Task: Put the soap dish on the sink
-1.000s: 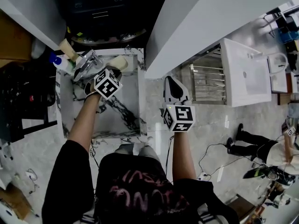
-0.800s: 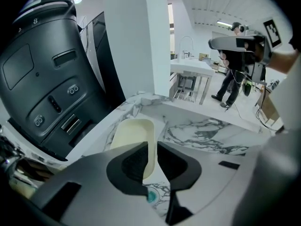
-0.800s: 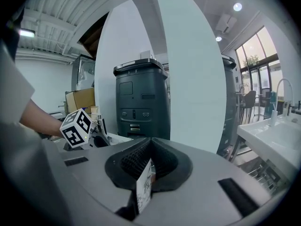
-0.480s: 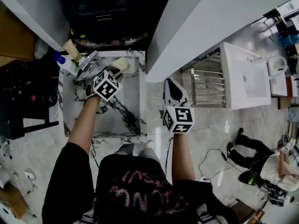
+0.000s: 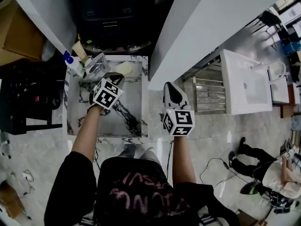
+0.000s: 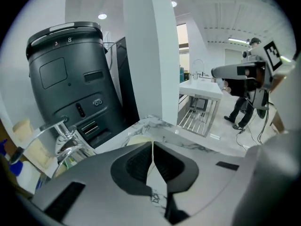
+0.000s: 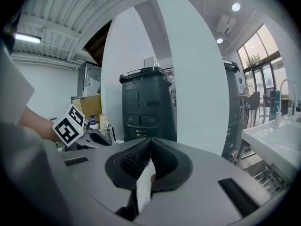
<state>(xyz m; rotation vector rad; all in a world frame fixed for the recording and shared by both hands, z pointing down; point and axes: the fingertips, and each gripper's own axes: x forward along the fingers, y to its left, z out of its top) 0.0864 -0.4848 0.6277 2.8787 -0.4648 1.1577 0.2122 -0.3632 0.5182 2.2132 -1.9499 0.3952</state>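
The left gripper (image 6: 153,146) is hovering over the far right part of the marble sink (image 5: 134,108). Its jaws are pressed together and nothing is sitting between them. Just beyond its tips the soap dish (image 5: 123,68) — a pale cream oval — is lying at the sink's back edge, just right of the chrome faucet (image 5: 96,65). Whether the tips are touching the dish cannot be told. In the left gripper view only a cream sliver of the dish is showing above the closed jaws.

A blue-capped bottle (image 5: 70,60) and a cream bottle (image 5: 80,51) are standing at the sink's back left corner, beside the faucet. A tall dark bin-shaped unit (image 5: 110,18) is standing right behind the sink.

The right gripper (image 7: 150,142) is being held off the sink's right side, over the pale floor (image 5: 155,109) and well apart from the dish. Its jaws are likewise closed tip to tip and gripping nothing. It is pointing toward the white partition (image 5: 211,22) that is running diagonally past the sink's right corner.

Farther right, beyond the partition, a white basin (image 5: 244,76) is sitting next to a steel rack (image 5: 209,88). Another person (image 5: 268,166) is crouching on the floor at the lower right — apart from the work at the sink.
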